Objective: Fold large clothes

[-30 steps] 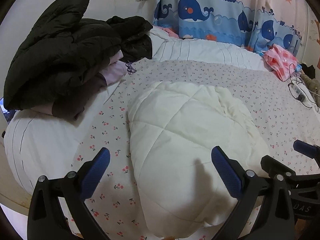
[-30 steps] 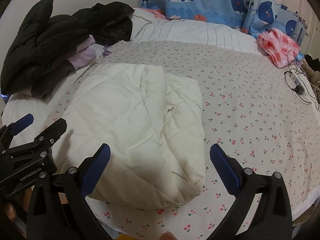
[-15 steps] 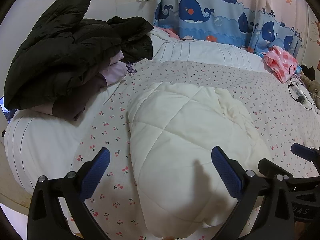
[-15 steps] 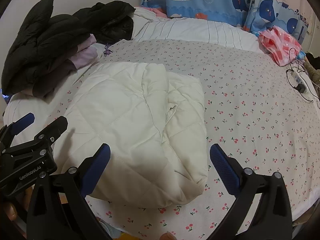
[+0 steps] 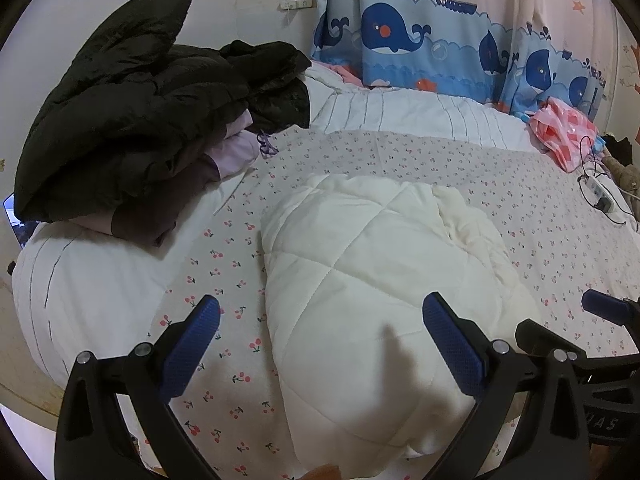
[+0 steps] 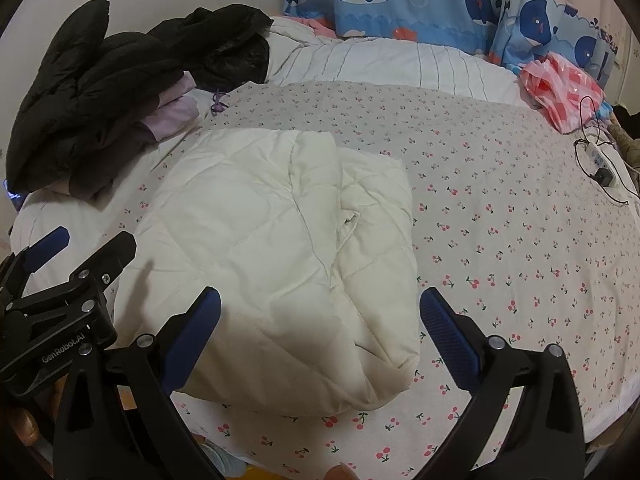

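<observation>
A cream quilted jacket (image 5: 372, 280) lies folded into a compact bundle on the cherry-print bed sheet (image 5: 520, 208), near the bed's front edge. My left gripper (image 5: 320, 332) hovers open above its near left part, nothing between the blue pads. In the right wrist view the same jacket (image 6: 280, 248) fills the middle, and my right gripper (image 6: 320, 328) stands open over its near edge, holding nothing. Each gripper shows in the other's view: the right gripper (image 5: 592, 344) at the right edge, the left gripper (image 6: 60, 280) at the left edge.
A pile of black and purple clothes (image 5: 120, 120) sits at the back left of the bed. A pink patterned bag (image 5: 564, 136) and a power strip with cable (image 5: 600, 196) lie at the far right. A whale-print curtain (image 5: 440, 40) hangs behind a white striped duvet (image 5: 400, 112).
Both grippers have drawn back slightly from the jacket and stay open. The jacket has not moved.
</observation>
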`<state>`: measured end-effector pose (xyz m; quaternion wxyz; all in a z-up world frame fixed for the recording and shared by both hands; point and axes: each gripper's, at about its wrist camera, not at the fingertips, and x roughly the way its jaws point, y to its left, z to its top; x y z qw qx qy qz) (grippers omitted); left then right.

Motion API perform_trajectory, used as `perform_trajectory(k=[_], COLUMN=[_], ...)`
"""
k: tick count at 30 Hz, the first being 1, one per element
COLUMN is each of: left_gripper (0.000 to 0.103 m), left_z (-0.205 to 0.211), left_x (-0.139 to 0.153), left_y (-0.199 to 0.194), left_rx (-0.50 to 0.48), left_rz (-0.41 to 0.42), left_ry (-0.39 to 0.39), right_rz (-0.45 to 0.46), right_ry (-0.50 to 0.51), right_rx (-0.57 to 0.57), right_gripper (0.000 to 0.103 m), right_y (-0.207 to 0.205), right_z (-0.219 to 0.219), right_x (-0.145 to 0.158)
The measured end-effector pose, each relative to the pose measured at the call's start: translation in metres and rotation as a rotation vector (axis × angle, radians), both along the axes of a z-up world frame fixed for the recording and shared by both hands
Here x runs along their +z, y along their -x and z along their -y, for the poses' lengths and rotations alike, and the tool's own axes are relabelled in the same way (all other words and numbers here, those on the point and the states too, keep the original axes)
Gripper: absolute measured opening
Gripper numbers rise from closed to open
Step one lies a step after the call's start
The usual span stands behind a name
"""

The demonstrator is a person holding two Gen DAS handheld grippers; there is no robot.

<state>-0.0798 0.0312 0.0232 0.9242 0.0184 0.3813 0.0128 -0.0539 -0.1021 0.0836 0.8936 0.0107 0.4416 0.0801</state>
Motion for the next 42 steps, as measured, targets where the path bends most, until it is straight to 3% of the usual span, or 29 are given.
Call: perform_trajectory(k=[9, 42], left_gripper=[0.097, 0.097], left_z=[-0.0056, -0.0057], left_x=[0.0004, -0.0016], left_y=[0.0003, -0.0004], left_rx=[0.011, 0.021], left_rz=[-0.005, -0.005], left_ry=[0.031, 0.017], right_rz=[0.006, 0.003], right_ry=[0.004, 0.008], right_rx=[0.007, -0.007], right_gripper=[0.096, 0.096], right_y=[-0.0001, -0.0017], right_z=[-0.0037, -0.0034], right_x=[0.0048, 0.0081])
